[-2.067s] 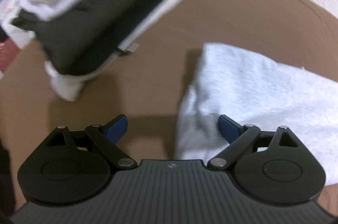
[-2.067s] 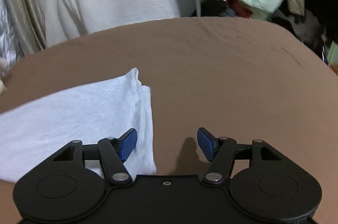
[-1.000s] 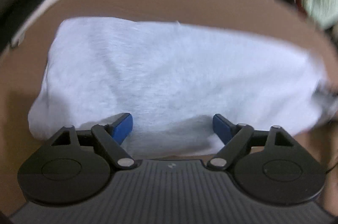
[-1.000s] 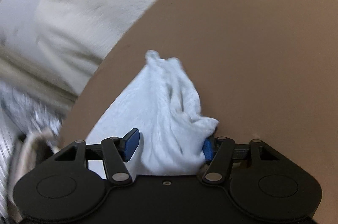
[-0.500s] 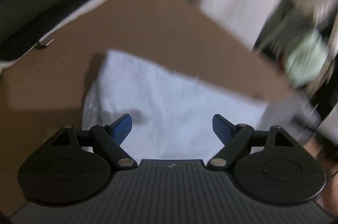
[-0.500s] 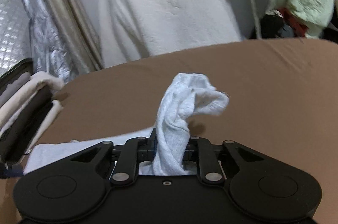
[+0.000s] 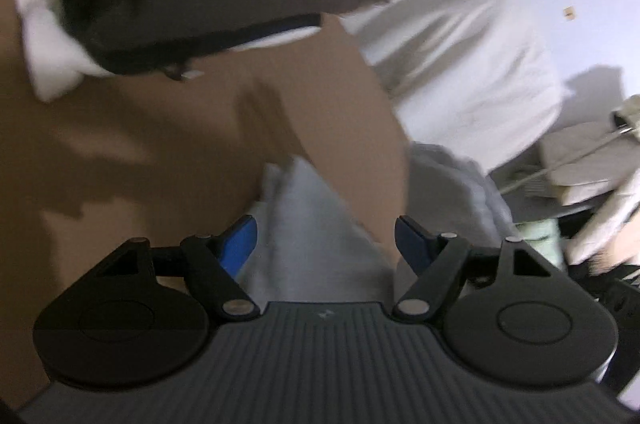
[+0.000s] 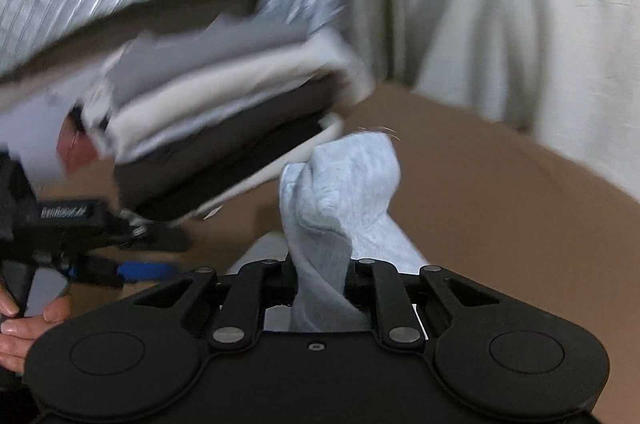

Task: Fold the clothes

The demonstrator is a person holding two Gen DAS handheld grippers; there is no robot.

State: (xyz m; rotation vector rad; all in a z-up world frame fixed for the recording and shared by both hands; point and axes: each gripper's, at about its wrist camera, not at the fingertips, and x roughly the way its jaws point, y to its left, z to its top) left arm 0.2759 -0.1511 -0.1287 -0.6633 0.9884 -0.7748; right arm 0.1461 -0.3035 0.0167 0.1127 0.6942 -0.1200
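Looking out from the left wrist, the left gripper (image 7: 326,240) has its jaws spread wide with nothing between them, hovering just above the pale grey garment (image 7: 316,224), which lies bunched on the brown worktop (image 7: 140,144); a guess is that it waits to catch a free edge. Up and to the left sits a stack of folded clothes (image 7: 168,4), dark and white layers, likely where this piece ends up. Over to the right wrist view now: the right gripper (image 8: 320,276) has its jaws closed tight on the garment, a twisted bundle of cloth standing up out of the pinch, lifted so the rest can hang and be straightened. The stack rests just beyond it, and the left gripper shows at the far left edge, jaws apart, hand around its handle
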